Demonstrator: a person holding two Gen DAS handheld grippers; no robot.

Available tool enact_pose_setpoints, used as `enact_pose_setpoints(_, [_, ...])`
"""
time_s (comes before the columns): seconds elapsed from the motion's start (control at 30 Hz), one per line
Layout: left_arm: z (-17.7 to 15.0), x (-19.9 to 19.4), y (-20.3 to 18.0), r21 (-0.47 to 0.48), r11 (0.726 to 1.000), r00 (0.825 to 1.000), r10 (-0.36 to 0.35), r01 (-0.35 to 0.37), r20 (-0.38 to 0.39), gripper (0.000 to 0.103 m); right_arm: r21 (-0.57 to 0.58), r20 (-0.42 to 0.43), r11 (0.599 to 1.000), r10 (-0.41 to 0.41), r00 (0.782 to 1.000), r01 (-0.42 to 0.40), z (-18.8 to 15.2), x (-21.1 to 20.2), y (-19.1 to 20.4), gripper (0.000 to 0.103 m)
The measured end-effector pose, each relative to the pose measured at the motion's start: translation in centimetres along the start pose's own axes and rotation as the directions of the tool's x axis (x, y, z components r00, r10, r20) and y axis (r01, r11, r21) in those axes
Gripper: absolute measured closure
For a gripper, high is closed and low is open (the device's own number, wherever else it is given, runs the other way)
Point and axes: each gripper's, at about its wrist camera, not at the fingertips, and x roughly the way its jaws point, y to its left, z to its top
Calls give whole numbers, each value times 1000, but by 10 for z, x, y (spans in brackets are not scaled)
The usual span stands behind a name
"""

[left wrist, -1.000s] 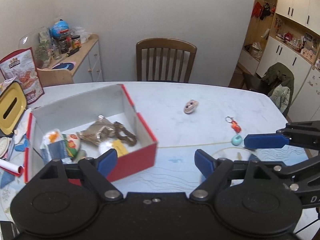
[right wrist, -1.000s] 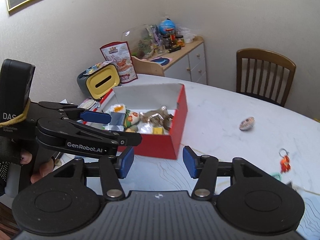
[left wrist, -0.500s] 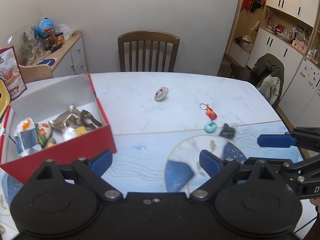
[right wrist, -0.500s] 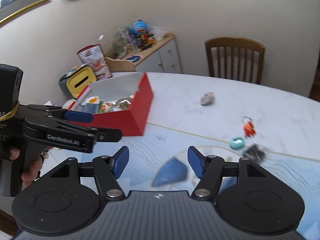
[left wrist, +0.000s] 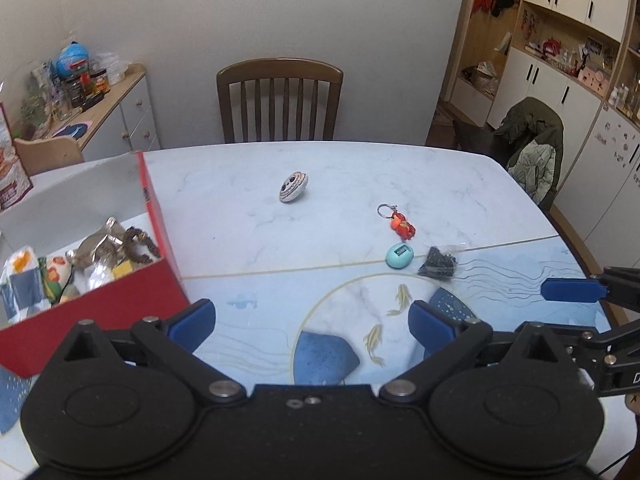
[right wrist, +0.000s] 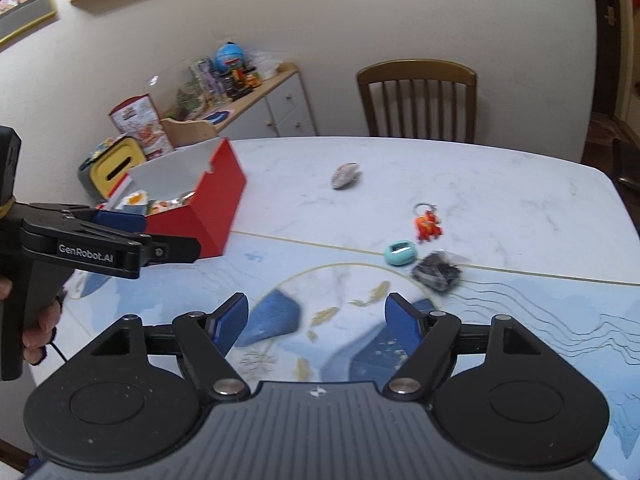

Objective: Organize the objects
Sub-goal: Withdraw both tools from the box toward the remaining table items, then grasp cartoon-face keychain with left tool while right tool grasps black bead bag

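Both grippers hang above the near part of the worktop (left wrist: 248,184) with nothing between their blue pads. The left gripper (left wrist: 311,318) fills the bottom of its own view with jaws wide; the right gripper (right wrist: 316,316) does the same at the bottom of its view, jaws wide as well. At the left of the left wrist view stands a red box (left wrist: 120,300) with a white inside, holding snack packets and a dark string of beads. Loose on the worktop, right of centre in that view, lie an orange keychain (left wrist: 402,227), a teal egg-shaped gadget (left wrist: 399,255) just below it, and a small bag of black bits (left wrist: 438,263) just beside the gadget. Further back, near the middle, sits a striped pebble-like toy (left wrist: 294,187). A wooden chair (left wrist: 279,100) stands behind the worktop.
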Motion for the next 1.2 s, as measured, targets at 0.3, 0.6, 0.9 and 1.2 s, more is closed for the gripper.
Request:
enact_pose_setpoints(0.3, [30,64,1,3,999,999,-37,37,0,0,61,-23,993,-101,995,103,6,32,-38,25])
enact_pose_setpoints(0.6, [75,145,4,16,1000,1000,8,-8,13,0,107,-6,970,-220,975,220,17,72,-68,25])
enact_pose_setpoints(0.9, [104,206,6,34,996,996,86,-86,4,0,115,-58,964,-233,971,238,25,123,-83,25])
enact_pose_setpoints(1.2, [115,251,19,-18,997,996,81,-82,-40,0,149,-109,959,-226,968,240,24,155,-99,25])
